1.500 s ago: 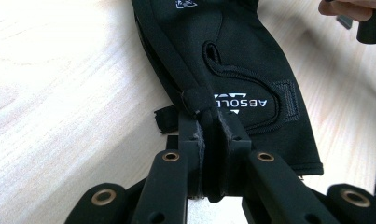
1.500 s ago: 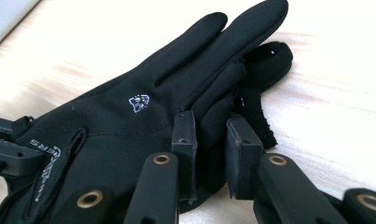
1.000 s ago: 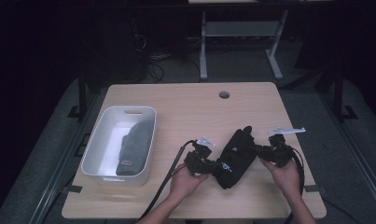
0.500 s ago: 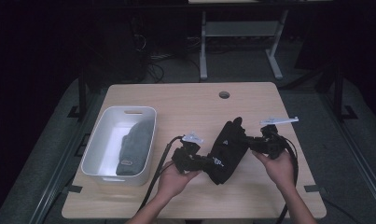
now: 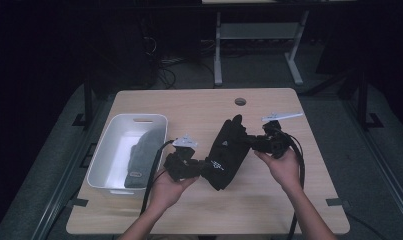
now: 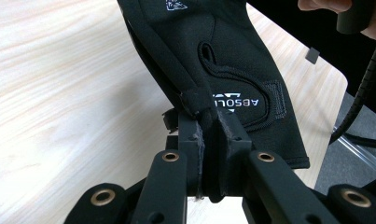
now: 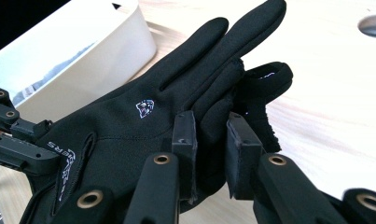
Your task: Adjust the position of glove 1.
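Observation:
A black glove with small white logos hangs above the wooden table, stretched between both grippers. My left gripper is shut on the glove's cuff edge; in the left gripper view the pads pinch the hem of the glove. My right gripper is shut on the glove's side near its fingers. In the right gripper view its jaws clamp a fold of the glove, whose fingers point away toward the far table edge.
A white bin stands at the table's left with a grey glove lying in it; the bin also shows beyond the black glove. A round cable hole sits near the far edge. Cables trail from both grippers.
Both hands have risen and shifted left toward the bin, carrying the black glove between them. The glove is now lifted off the table.

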`<move>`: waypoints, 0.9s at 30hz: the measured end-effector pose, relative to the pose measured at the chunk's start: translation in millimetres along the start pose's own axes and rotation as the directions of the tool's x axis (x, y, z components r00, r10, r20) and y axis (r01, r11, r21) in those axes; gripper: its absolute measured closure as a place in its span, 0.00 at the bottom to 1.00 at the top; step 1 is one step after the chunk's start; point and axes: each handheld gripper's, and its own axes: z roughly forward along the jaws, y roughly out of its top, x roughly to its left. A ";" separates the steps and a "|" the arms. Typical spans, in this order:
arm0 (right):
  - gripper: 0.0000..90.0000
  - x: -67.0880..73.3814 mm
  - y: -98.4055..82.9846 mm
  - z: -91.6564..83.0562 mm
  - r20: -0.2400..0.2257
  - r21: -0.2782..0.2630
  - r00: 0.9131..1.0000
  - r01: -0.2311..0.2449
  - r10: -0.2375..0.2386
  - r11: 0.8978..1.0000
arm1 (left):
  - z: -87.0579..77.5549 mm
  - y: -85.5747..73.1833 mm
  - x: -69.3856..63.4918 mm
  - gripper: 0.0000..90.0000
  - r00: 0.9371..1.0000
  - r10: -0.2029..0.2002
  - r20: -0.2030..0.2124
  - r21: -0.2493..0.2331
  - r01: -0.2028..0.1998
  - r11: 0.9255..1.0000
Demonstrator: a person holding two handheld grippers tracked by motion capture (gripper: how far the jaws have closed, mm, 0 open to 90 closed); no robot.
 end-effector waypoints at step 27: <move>0.84 39.7 50.4 33.3 -0.106 -0.047 0.994 0.022 -0.027 0.999 | -61.8 -5.7 26.3 0.91 0.996 -0.040 -0.075 -0.069 0.035 0.997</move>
